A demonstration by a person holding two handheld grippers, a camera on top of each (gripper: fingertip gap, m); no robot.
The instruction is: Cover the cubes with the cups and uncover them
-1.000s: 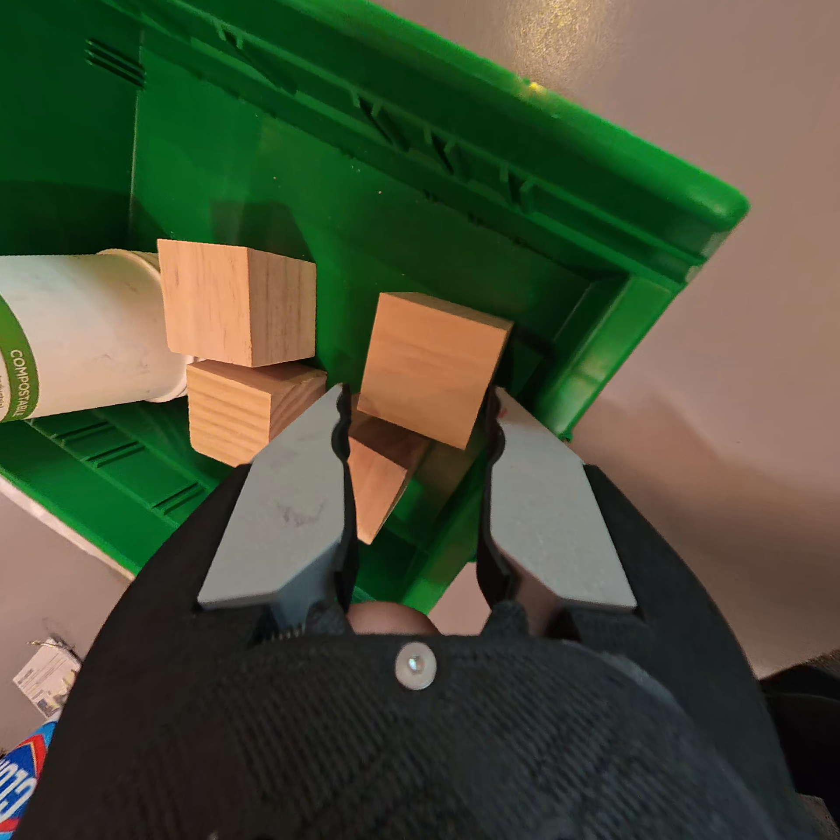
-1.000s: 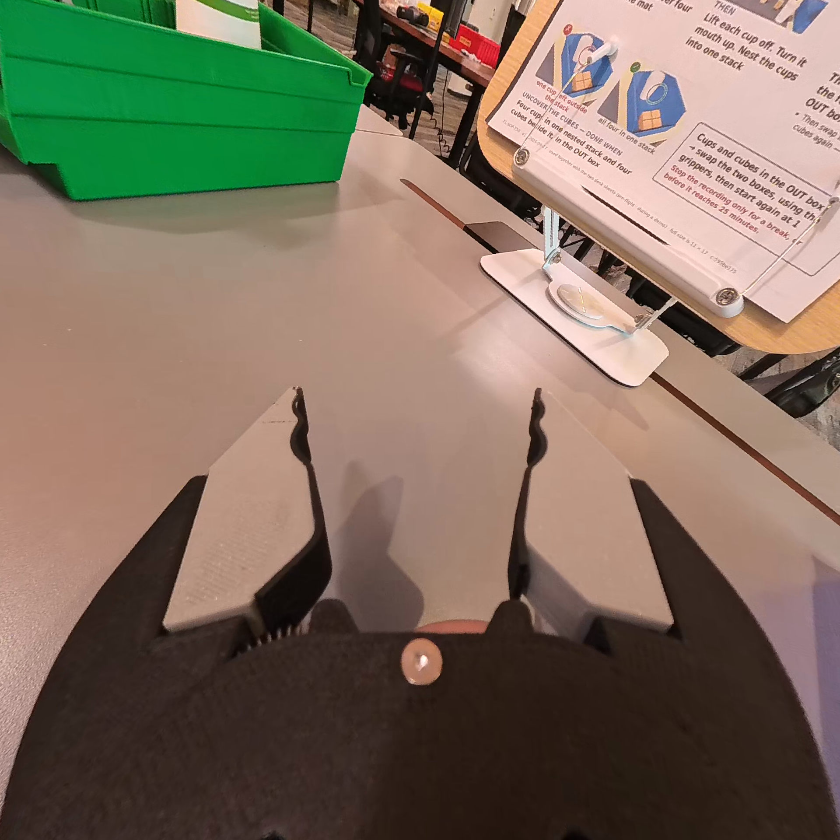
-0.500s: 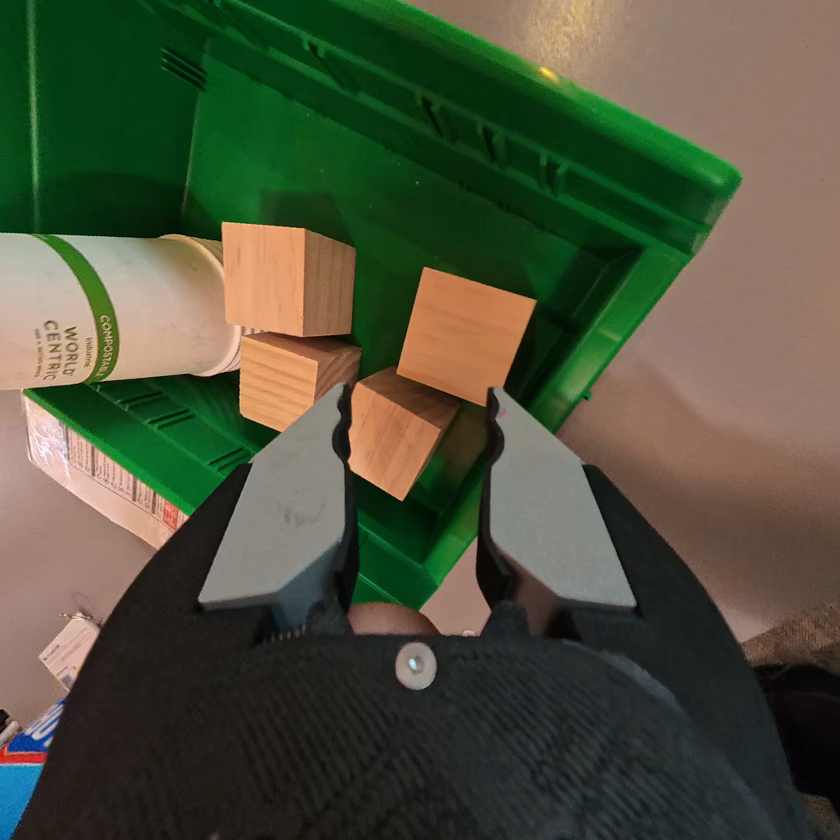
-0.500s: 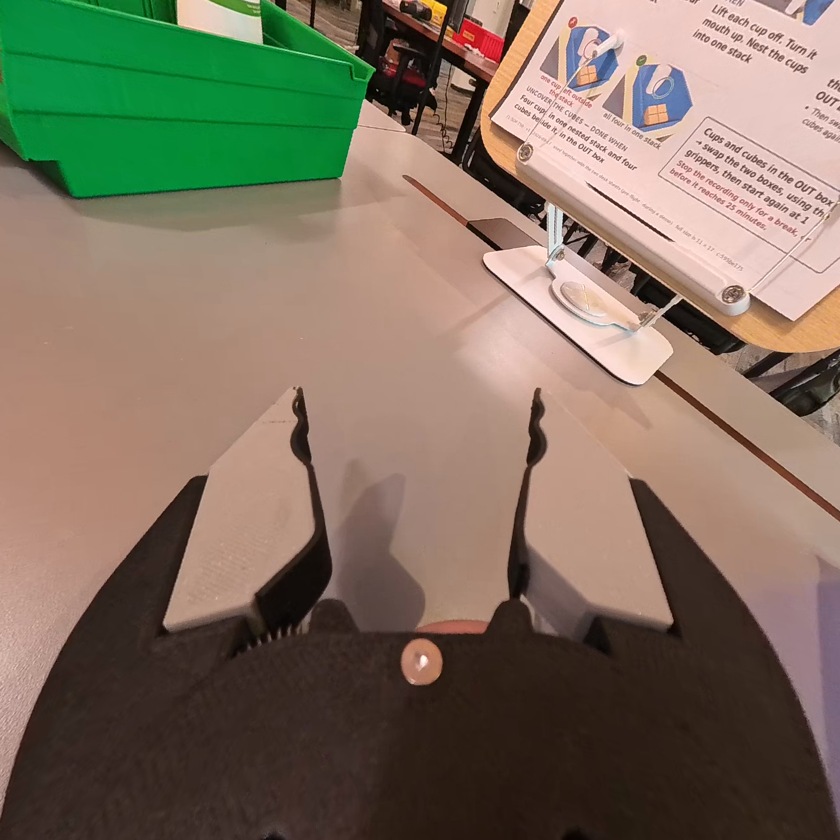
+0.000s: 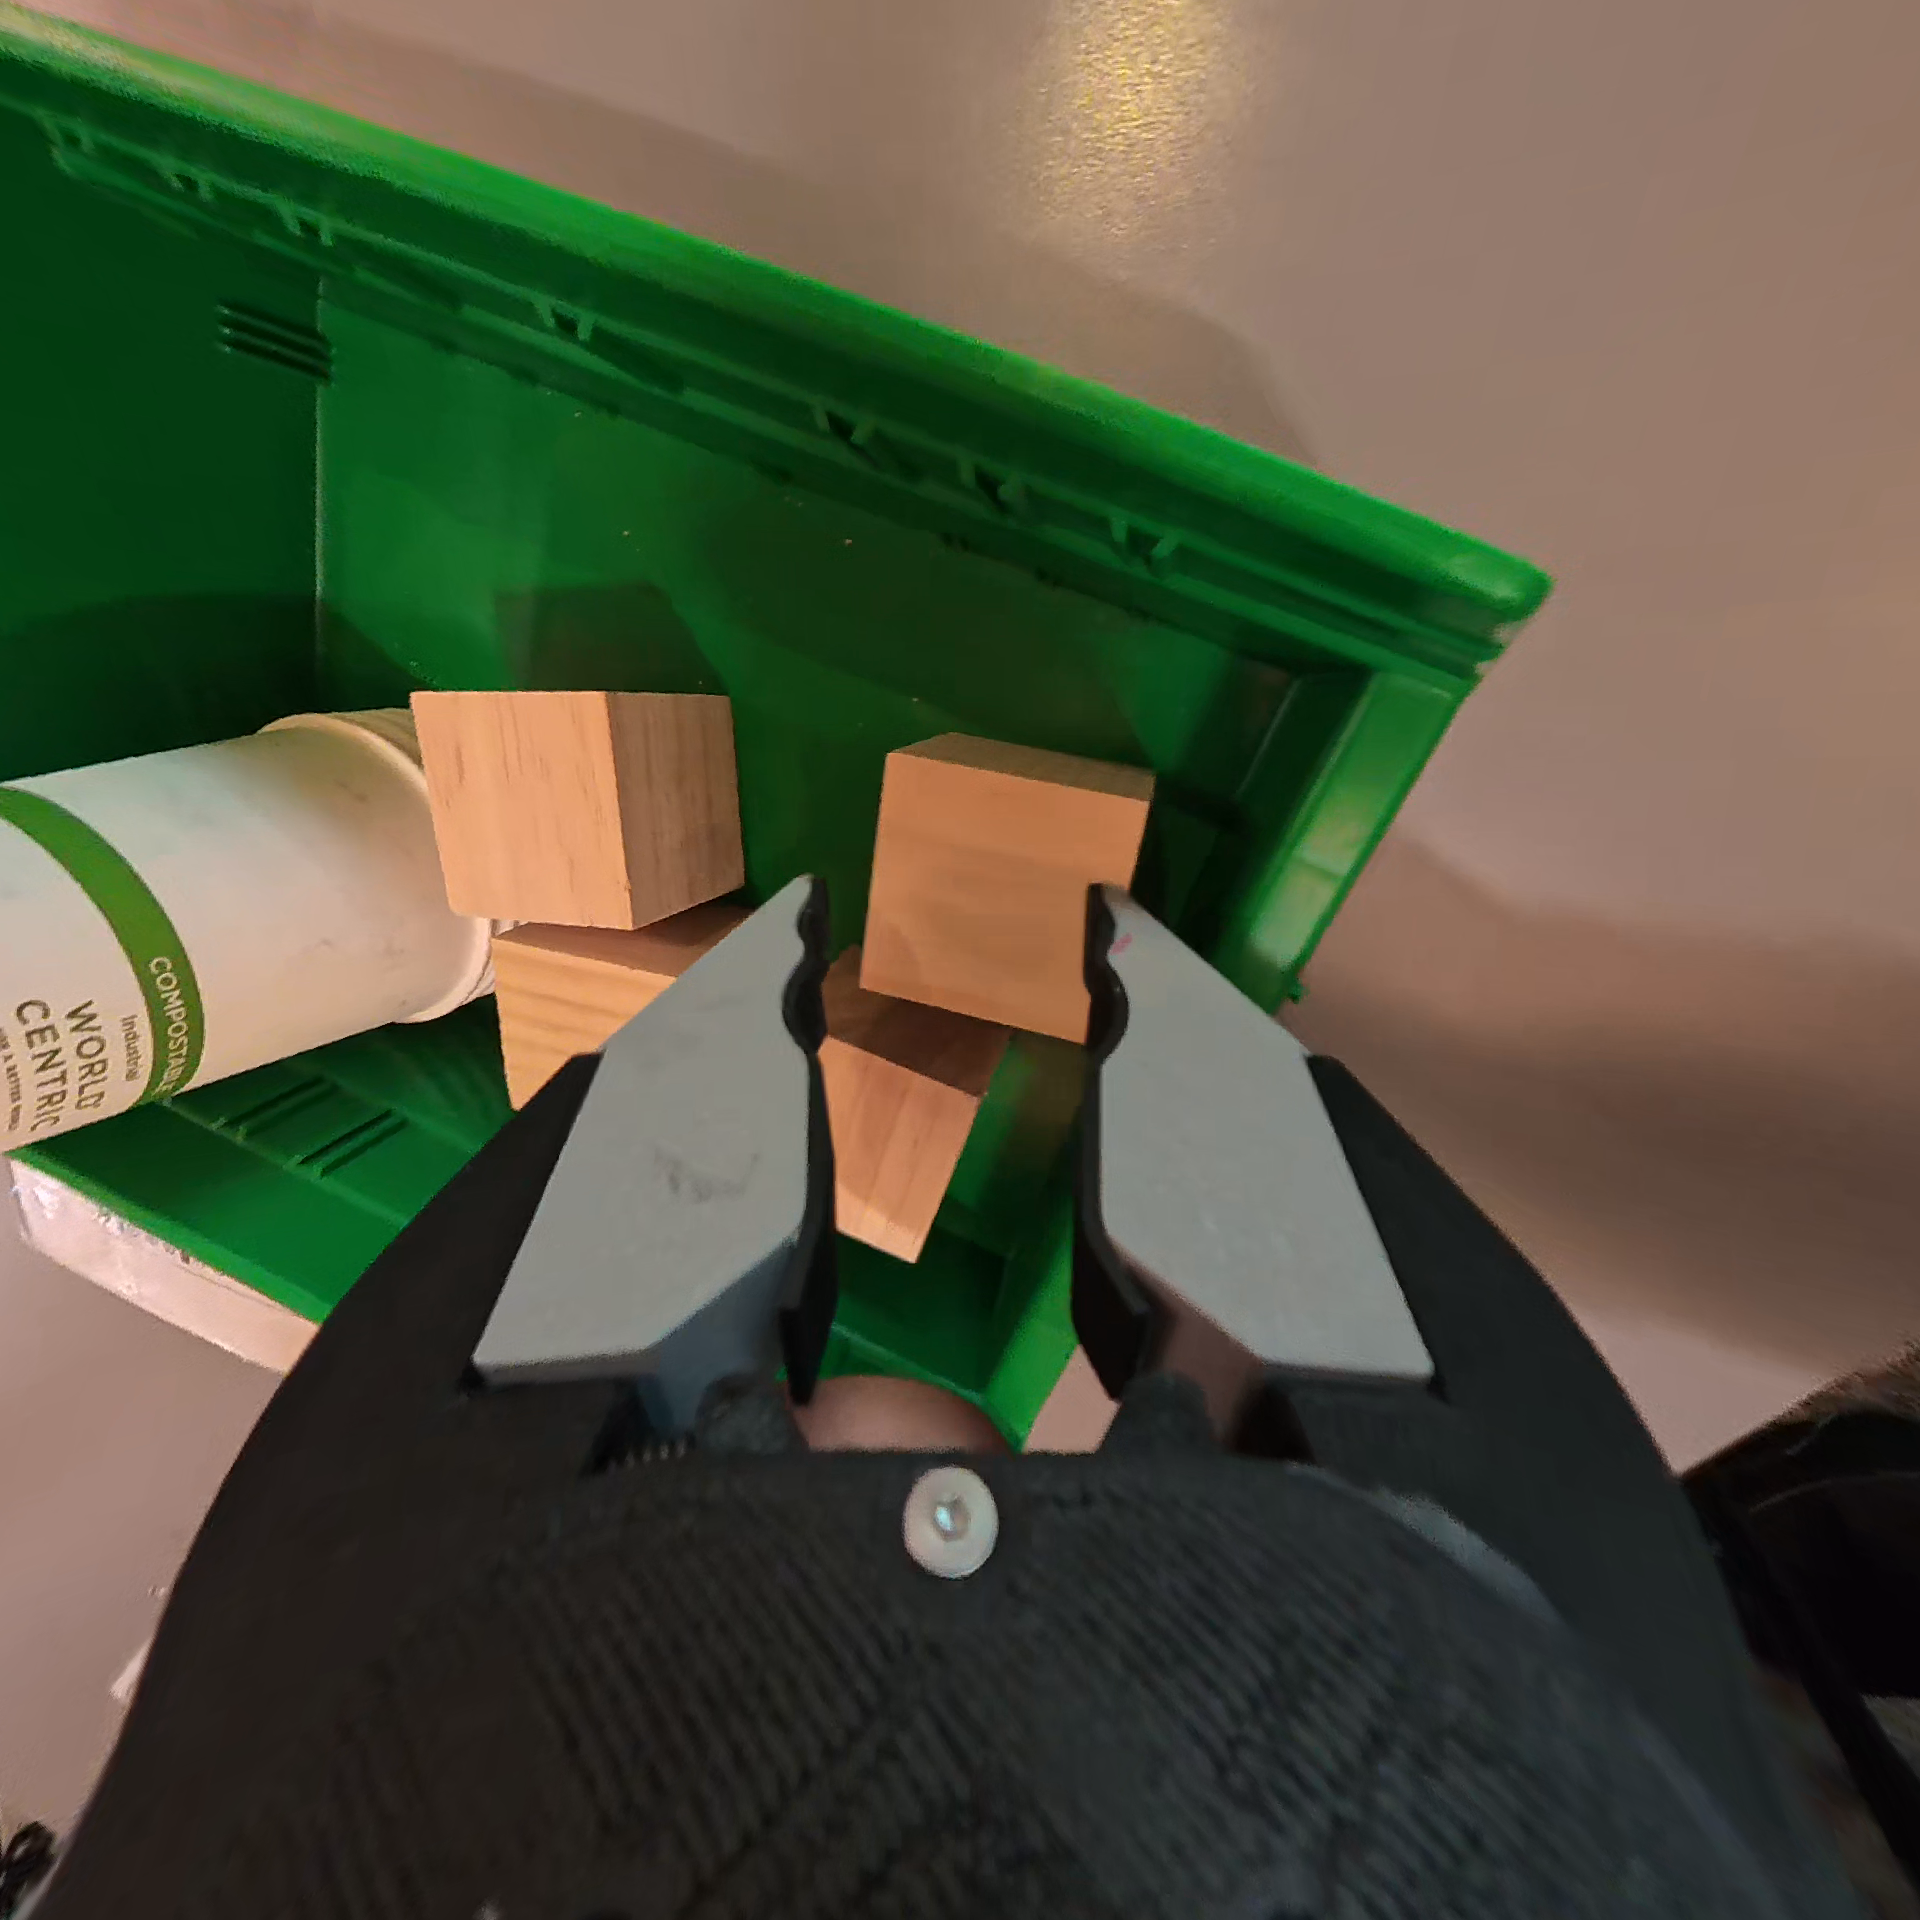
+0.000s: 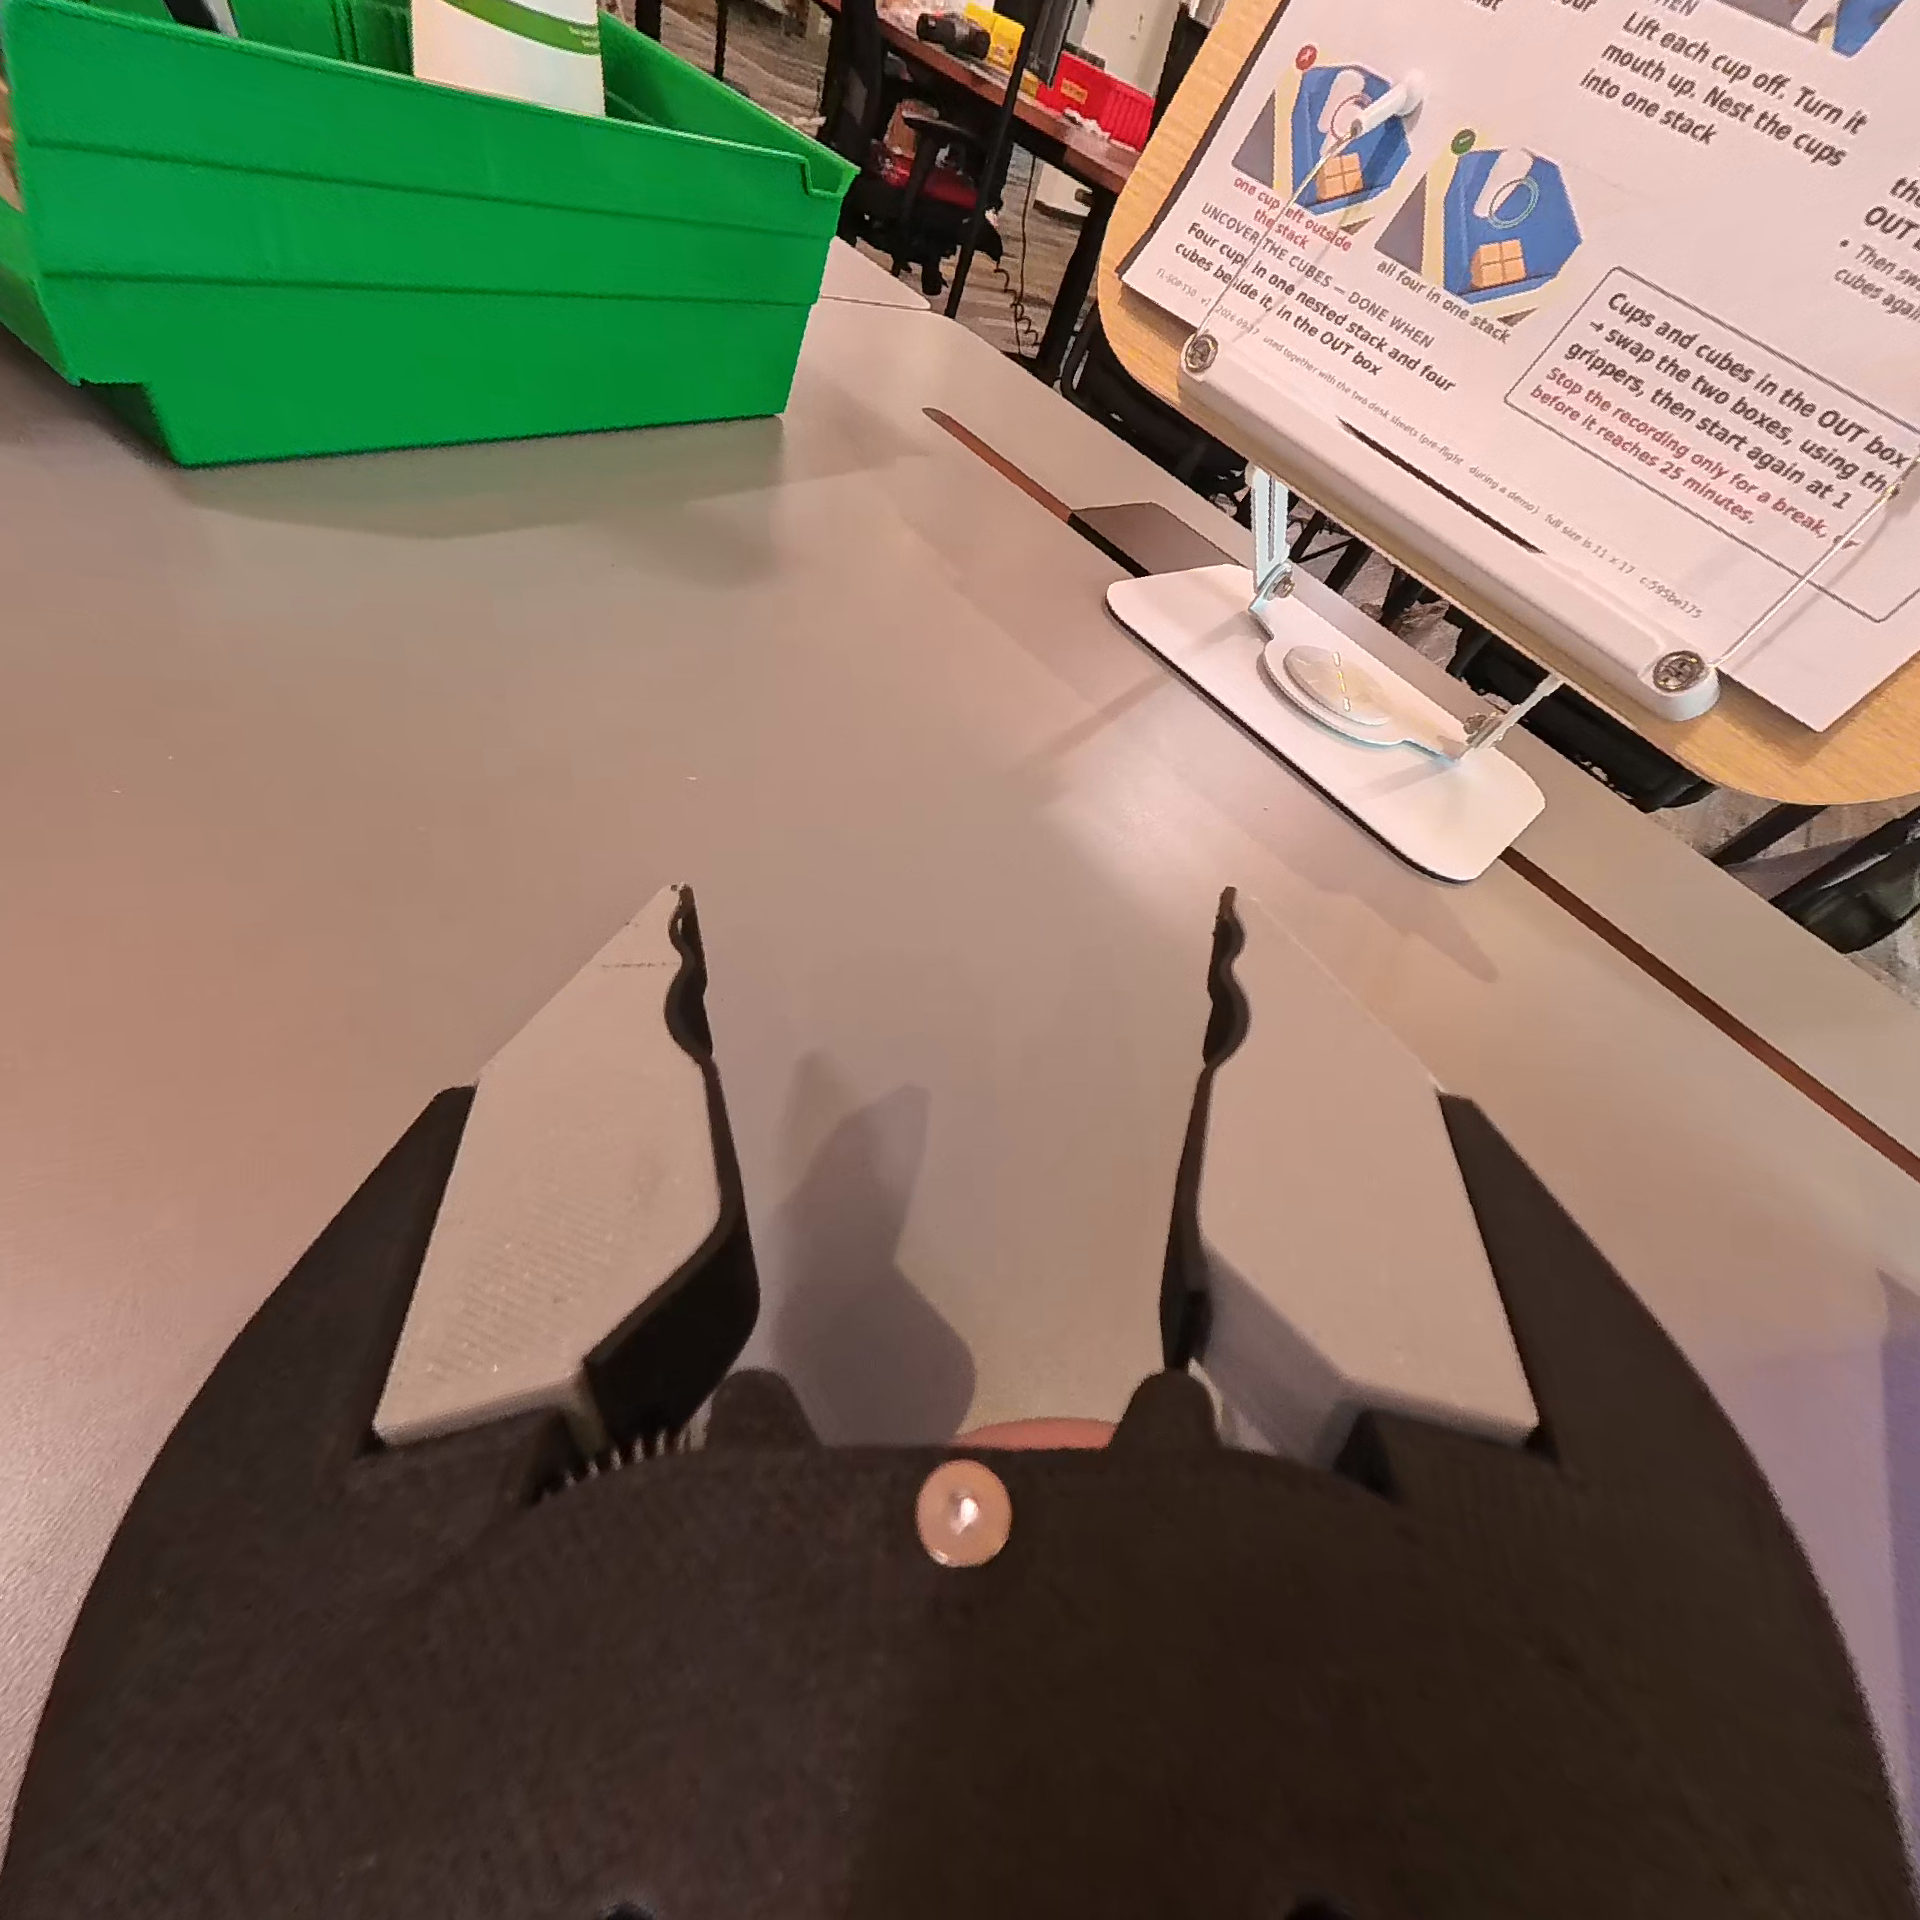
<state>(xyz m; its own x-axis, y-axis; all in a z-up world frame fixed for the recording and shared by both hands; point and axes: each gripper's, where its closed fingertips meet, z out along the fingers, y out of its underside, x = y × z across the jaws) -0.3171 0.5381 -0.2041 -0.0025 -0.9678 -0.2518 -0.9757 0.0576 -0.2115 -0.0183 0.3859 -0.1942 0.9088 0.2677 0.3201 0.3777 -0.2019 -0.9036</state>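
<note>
In the left wrist view, a green bin holds several wooden cubes and a white paper cup with a green band, lying on its side. My left gripper reaches into the bin's right corner. Its jaws straddle a tilted cube that leans on another cube. The right pad touches this cube's edge, while a strip of green shows between the left pad and the cube. Two more cubes are stacked by the cup's mouth. My right gripper is open and empty above the grey table.
In the right wrist view the stacked green bins stand at the far left with a white cup showing above the rim. A tilted instruction board on a white base stands at the right. A pale box lies under the bin.
My left gripper has moved deeper into the bin's corner and its jaws have narrowed around the tilted cube. The right gripper has barely moved.
</note>
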